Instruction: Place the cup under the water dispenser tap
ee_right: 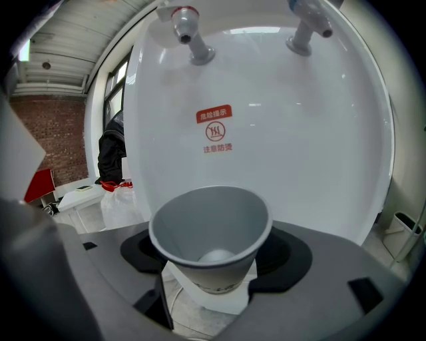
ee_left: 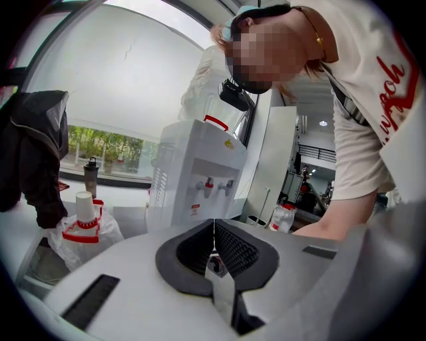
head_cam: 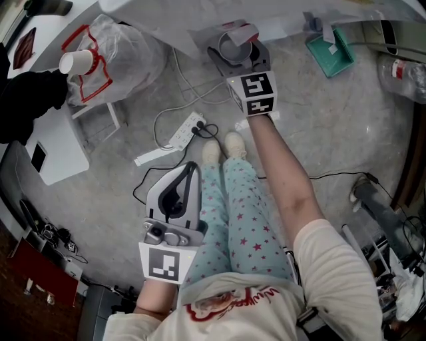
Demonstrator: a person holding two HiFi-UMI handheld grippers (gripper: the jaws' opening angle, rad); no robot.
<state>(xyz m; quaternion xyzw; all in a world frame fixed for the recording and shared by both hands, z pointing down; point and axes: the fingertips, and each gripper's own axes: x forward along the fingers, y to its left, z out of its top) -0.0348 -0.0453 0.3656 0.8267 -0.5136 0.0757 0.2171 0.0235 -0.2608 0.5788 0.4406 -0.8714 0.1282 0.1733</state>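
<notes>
A grey paper cup [ee_right: 212, 233] sits upright between the jaws of my right gripper [ee_right: 213, 270], which is shut on it. Right behind it rises the white front of the water dispenser [ee_right: 279, 133]. A red tap [ee_right: 188, 26] and a blue tap [ee_right: 307, 28] hang above the cup, and the cup is nearer the red one. In the head view the right gripper [head_cam: 236, 50] holds the cup [head_cam: 234, 48] up against the dispenser's base [head_cam: 200, 16]. My left gripper [head_cam: 190, 168] hangs low by the person's legs, jaws shut and empty. Its own view shows the dispenser [ee_left: 200, 180] farther off.
A white power strip [head_cam: 186, 131] and loose cables lie on the floor between the grippers. To the left stands a white table [head_cam: 60, 156] with a plastic bag [head_cam: 113, 56] and a paper cup [head_cam: 76, 62]. A teal object [head_cam: 331, 43] lies at the upper right.
</notes>
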